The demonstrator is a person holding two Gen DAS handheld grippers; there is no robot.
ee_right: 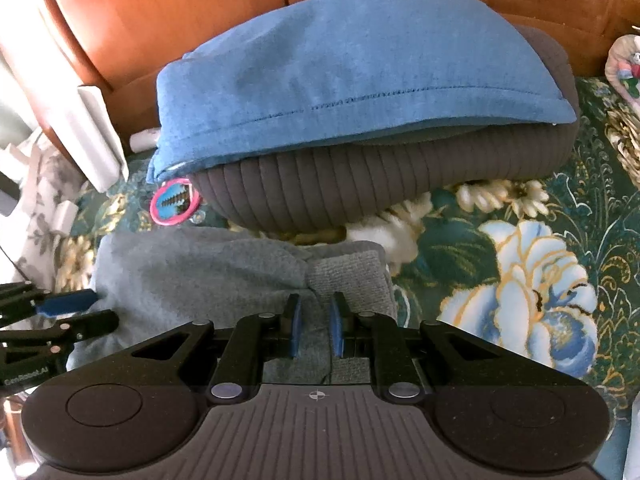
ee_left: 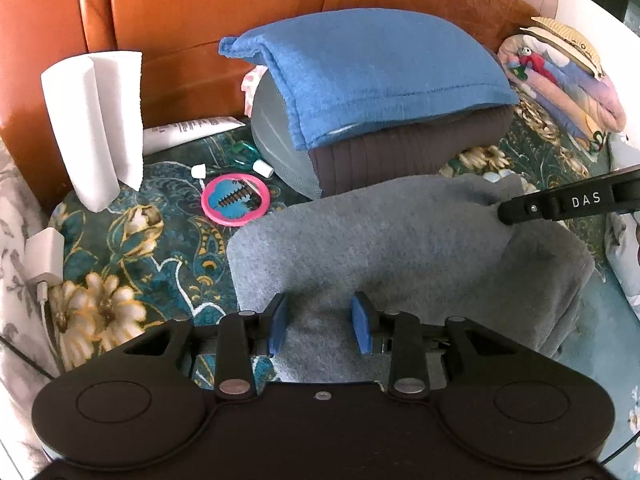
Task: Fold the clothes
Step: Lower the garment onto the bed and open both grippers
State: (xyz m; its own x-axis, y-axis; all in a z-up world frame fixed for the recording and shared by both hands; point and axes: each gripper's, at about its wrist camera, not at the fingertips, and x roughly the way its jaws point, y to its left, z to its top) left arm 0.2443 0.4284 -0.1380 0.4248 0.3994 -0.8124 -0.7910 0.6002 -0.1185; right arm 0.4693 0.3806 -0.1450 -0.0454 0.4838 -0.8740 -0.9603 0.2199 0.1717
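Observation:
A grey fleece garment (ee_left: 400, 240) lies rumpled on the green floral sofa cover (ee_left: 132, 240). My left gripper (ee_left: 320, 320) is at the garment's near edge, and its blue pads pinch a raised fold of the grey cloth. My right gripper (ee_right: 315, 328) is shut on the ribbed hem of the same garment (ee_right: 200, 272). One of the right gripper's fingers (ee_left: 560, 202) reaches onto the cloth's far right corner in the left wrist view. The left gripper's fingers (ee_right: 68, 306) show at the left edge of the right wrist view.
Behind the garment a folded blue cloth (ee_left: 380, 72) rests on a dark ribbed cushion (ee_left: 400, 148) against the orange leather sofa back (ee_left: 200, 20). A white paper pack (ee_left: 96, 120), a white tube (ee_left: 192, 130), a pink ring toy (ee_left: 236, 200) and a charger (ee_left: 46, 256) lie at the left. Folded colourful clothes (ee_left: 560, 88) are at the right.

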